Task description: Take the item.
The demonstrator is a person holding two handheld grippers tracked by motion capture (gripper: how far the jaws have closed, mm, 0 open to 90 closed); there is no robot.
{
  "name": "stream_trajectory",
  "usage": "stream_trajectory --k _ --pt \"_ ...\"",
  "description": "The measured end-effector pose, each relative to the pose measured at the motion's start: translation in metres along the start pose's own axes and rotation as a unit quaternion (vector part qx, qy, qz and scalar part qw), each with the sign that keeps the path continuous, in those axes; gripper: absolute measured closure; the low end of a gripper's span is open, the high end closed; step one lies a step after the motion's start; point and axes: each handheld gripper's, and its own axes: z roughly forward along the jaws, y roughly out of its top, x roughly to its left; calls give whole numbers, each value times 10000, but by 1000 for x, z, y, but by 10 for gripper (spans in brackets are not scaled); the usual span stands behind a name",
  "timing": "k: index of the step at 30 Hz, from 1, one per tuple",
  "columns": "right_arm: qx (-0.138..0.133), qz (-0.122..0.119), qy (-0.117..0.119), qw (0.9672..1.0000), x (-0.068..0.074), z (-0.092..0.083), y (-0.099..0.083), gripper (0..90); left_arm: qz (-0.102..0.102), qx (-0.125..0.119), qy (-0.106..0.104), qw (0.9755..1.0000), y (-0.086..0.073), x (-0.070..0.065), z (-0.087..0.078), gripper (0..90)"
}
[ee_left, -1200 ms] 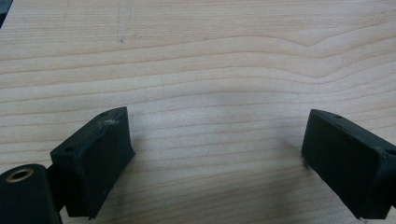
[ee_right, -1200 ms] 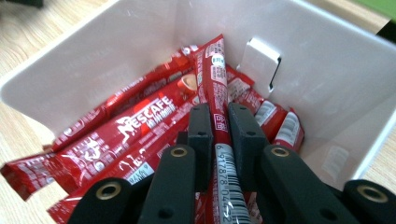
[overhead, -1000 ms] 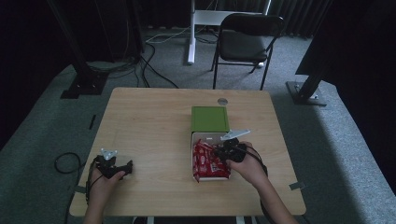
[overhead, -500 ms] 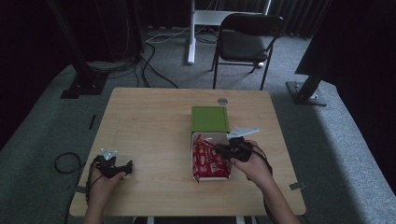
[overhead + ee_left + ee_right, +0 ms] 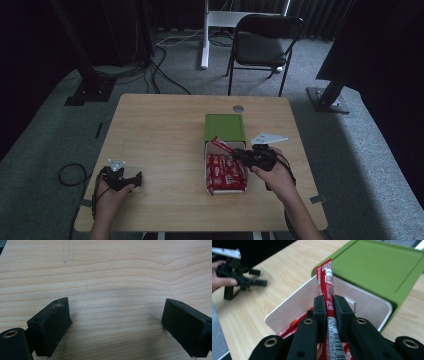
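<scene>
A white box [image 5: 206, 165] [image 5: 287, 307] holds several red snack sticks [image 5: 225, 172]. Its green lid [image 5: 225, 127] [image 5: 377, 267] lies flat just beyond it. My right gripper [image 5: 239, 154] [image 5: 329, 307] is shut on one red stick [image 5: 222, 146] [image 5: 327, 282], held lifted over the box with its free end pointing up and away. My left gripper [image 5: 136, 178] [image 5: 116, 322] rests on the table near the front left corner, jaws wide apart with only bare wood between them. The same left gripper [image 5: 258, 277] shows far off in the right gripper view.
The wooden table [image 5: 160, 130] has a round cable hole [image 5: 238, 108] near its far edge. A black folding chair [image 5: 265, 45] and a white desk leg [image 5: 205, 35] stand beyond the table. Black stand bases sit on the carpet at both sides.
My right gripper has risen a little over the box with the red stick in it, so the stick now stands clear above the others. The left hand has stayed put.
</scene>
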Motion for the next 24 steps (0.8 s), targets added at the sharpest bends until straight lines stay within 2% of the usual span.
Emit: stream_trajectory --k 6,7,10,12,13,24 --pt "-217 114 -186 9995 -6 -7 2 812 -1 1 0 10000 0 0 0 94" --pt "-289 162 -318 9989 -11 -10 2 812 0 0 0 10000 0 0 0 94" --pt "-369 231 -456 9980 -16 -13 1 812 -9 -12 0 10000 0 0 0 94" --pt "-407 278 -481 9976 -18 -15 0 812 -9 -12 0 10000 0 0 0 94" --pt "-451 309 -582 9968 -21 -18 -1 812 -10 -12 1 10000 0 0 0 94" --pt "-711 605 -1027 9903 -45 -40 -11 812 4 0 0 10000 0 0 0 94"
